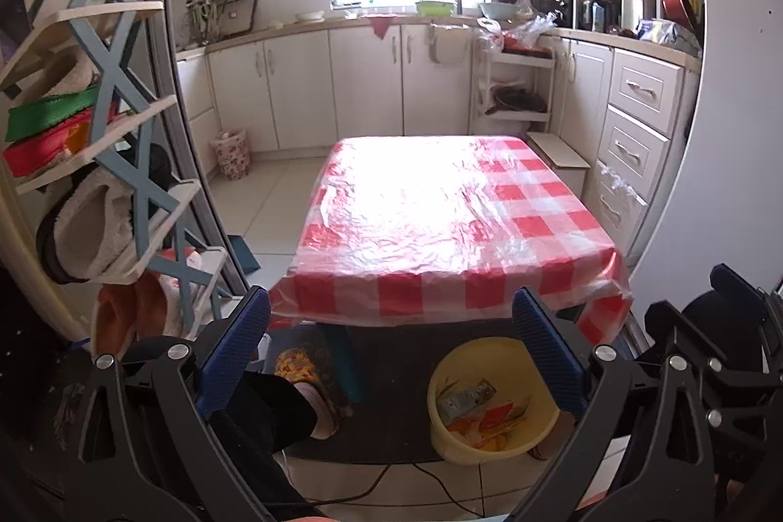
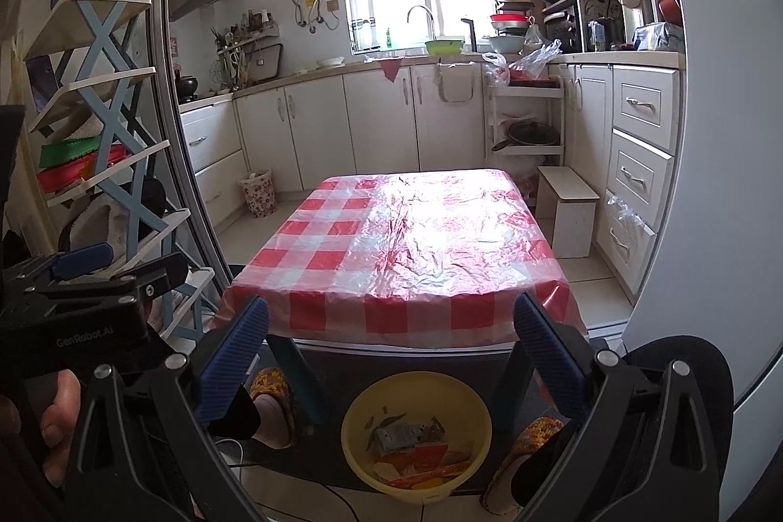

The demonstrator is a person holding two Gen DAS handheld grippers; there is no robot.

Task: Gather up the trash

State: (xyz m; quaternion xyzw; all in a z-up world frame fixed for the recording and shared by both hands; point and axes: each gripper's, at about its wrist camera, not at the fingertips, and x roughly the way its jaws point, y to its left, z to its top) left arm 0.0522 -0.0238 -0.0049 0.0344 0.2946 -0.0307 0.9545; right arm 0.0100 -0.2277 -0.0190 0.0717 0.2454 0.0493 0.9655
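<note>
Now my left claw (image 1: 391, 351) is spread wide with nothing between its 2 blue ribbed pads (image 1: 235, 351), and my right claw (image 2: 391, 355) is spread just the same, empty, its blue pads (image 2: 550, 360) at either side of the lower frame. Between the left fingers, at lower centre-right of the left view, sits a round yellow plastic bucket (image 1: 492, 448) on the floor, and inside it lie crumpled wrappers and scraps of paper in orange, red and grey (image 1: 482, 412). In the right view that bucket (image 2: 416, 485) is at bottom centre, the trash (image 2: 416, 448) heaped in its bottom. Beside it in the left view a foot in a patterned knitted slipper (image 1: 303, 368) rests on a dark mat (image 1: 391, 360). Above the bucket, filling the middle of both frames, stands a low table under a shiny red-and-white checked plastic cloth (image 1: 455, 214), its top bare. At the left edge leans a blue-and-cream shoe rack (image 1: 117, 81). White kitchen cabinets (image 1: 342, 81) line the far wall in the upper half.
</note>
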